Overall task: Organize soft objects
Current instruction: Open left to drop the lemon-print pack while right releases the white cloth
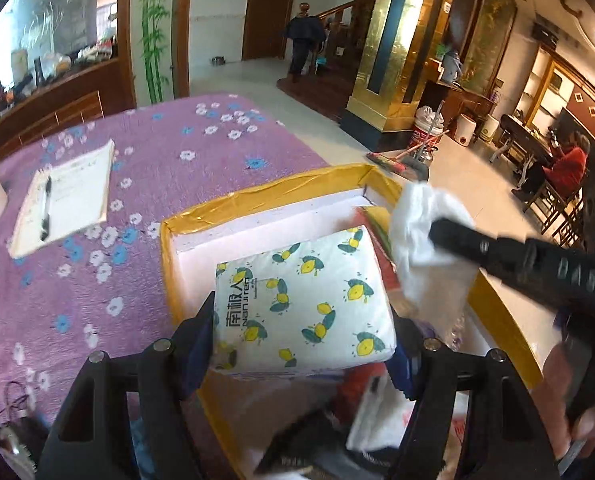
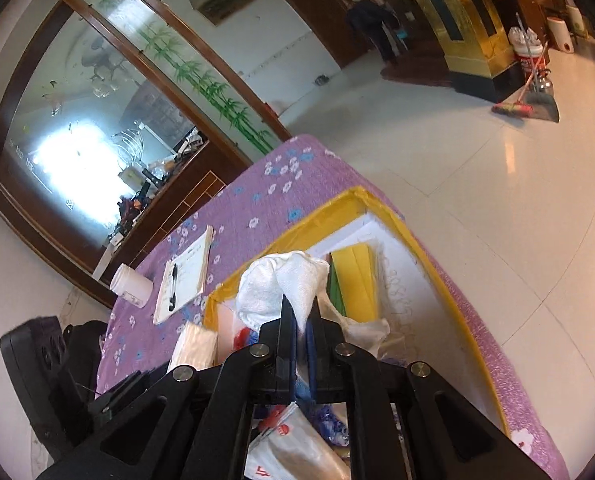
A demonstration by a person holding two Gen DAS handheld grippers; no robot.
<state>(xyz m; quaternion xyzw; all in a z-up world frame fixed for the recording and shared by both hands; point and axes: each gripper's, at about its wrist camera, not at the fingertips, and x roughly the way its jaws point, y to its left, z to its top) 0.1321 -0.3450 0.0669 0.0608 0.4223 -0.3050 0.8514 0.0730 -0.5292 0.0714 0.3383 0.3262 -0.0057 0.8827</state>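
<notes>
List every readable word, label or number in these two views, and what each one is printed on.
"南极人" and "NanJiren": on the lemon-print tissue pack held by the left gripper.
Smaller line beside the brand: too small to read.
Notepad writing: too blurred.
White bottle label: unreadable.
Red print on the plastic bag: only partly visible, not legible.
</notes>
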